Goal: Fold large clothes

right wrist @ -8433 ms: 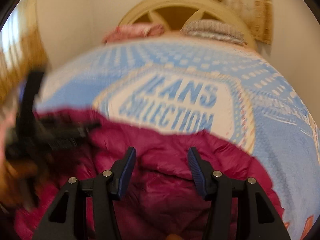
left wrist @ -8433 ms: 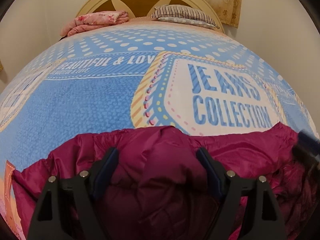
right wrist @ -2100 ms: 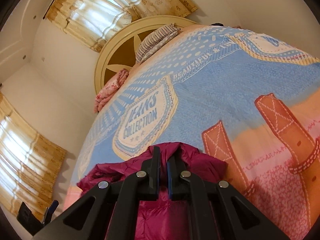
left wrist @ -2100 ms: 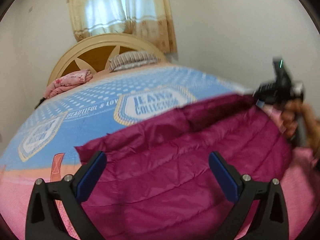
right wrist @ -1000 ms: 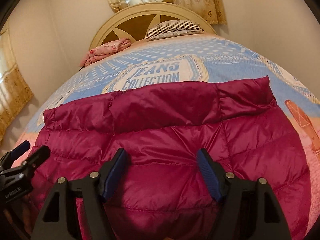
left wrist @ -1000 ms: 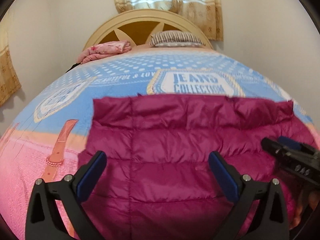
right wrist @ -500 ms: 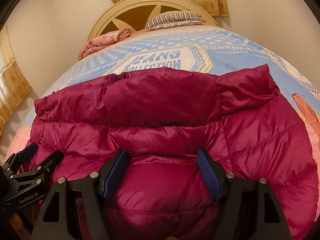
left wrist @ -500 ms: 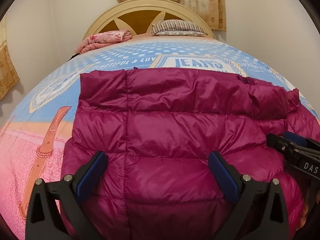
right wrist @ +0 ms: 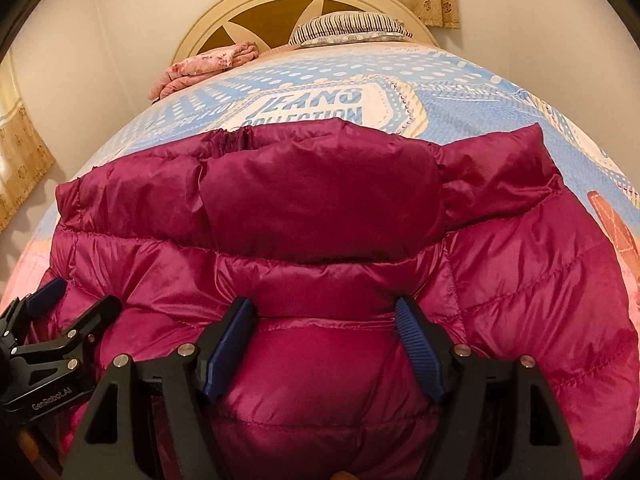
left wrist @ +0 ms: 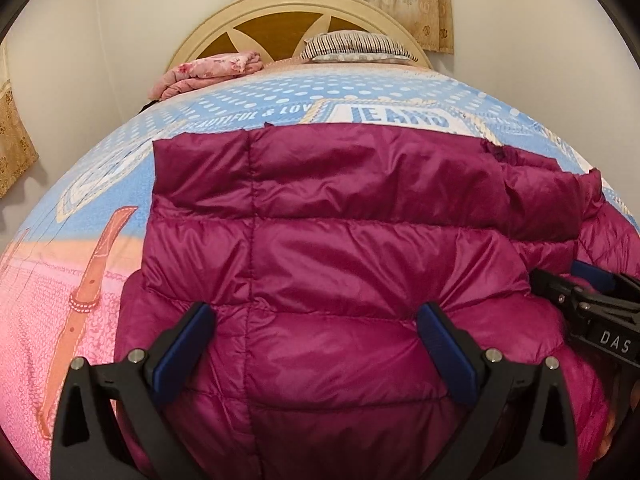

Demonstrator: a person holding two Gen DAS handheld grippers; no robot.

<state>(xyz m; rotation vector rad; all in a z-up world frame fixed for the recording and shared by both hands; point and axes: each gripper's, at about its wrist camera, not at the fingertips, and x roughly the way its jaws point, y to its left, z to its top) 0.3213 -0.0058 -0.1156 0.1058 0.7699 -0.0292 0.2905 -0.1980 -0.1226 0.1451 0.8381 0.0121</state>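
Note:
A magenta quilted down jacket (left wrist: 340, 248) lies spread flat on the bed, its far hem towards the headboard; it also shows in the right wrist view (right wrist: 320, 216). My left gripper (left wrist: 316, 344) is open and empty, low over the jacket's near left part. My right gripper (right wrist: 324, 336) is open and empty, low over the near right part, a puffed fold between its blue pads. Each gripper shows in the other's view: the right gripper (left wrist: 592, 300) at the right edge, the left gripper (right wrist: 52, 320) at the left edge.
The bed cover (left wrist: 80, 264) is blue with "JEANS COLLECTION" print and pink near me. A folded pink blanket (left wrist: 208, 70) and a striped pillow (left wrist: 356, 46) lie by the cream headboard (left wrist: 296, 4). Walls stand on both sides, with curtains (right wrist: 20, 152) at left.
Both grippers have come lower and closer over the jacket, which now lies flat. About two seconds ago the right gripper was shut on the jacket; it is open now.

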